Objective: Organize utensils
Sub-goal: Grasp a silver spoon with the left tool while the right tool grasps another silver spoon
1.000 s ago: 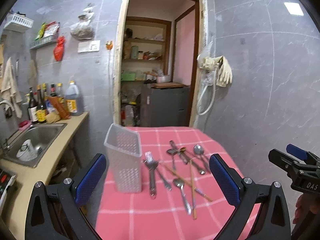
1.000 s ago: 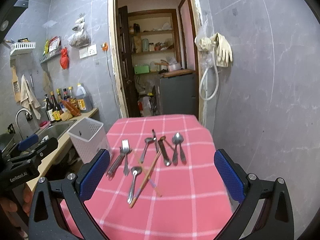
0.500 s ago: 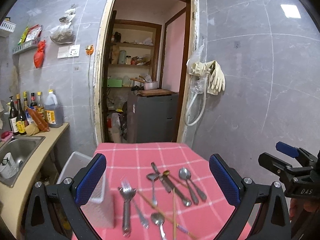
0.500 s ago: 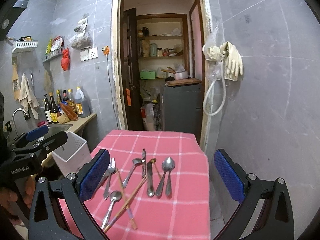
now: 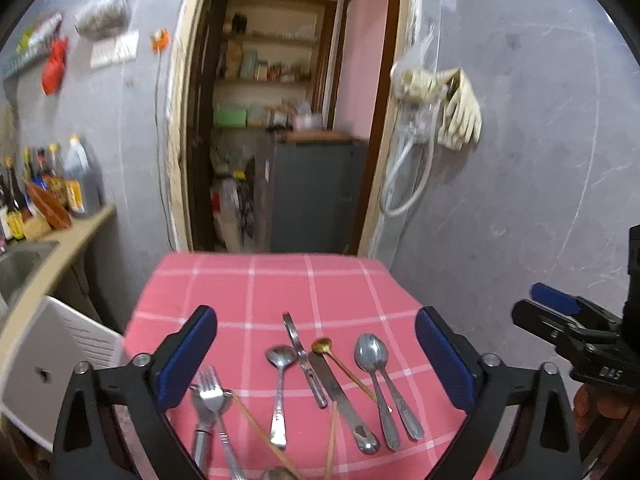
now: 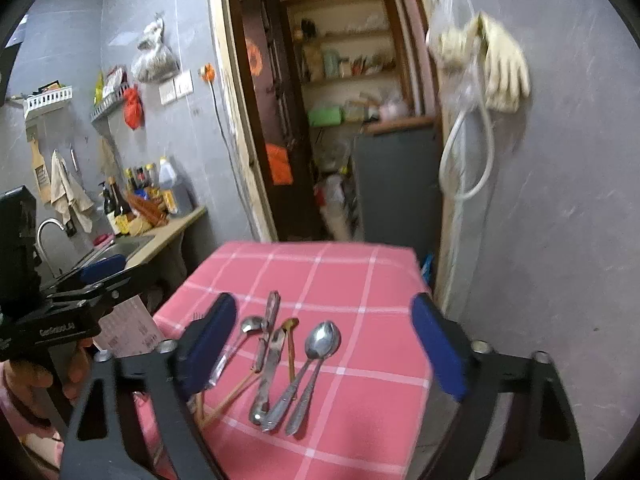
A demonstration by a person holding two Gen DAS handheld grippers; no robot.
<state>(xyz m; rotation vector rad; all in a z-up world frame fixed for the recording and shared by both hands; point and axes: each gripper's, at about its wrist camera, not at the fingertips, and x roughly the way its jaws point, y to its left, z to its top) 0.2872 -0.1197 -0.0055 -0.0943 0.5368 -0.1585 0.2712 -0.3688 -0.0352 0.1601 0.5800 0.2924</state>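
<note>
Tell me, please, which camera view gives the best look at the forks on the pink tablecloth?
The left wrist view shows them best: the forks lie with their tines in plain sight just beside the left gripper's left finger. In the right wrist view only the tine tips peek out above the right gripper's left finger, which hides the rest.

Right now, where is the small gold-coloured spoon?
In the left wrist view the small gold-coloured spoon lies mid-cluster on the pink checked tablecloth, between the steel table knife on its left and the pair of large steel spoons on its right.
</note>
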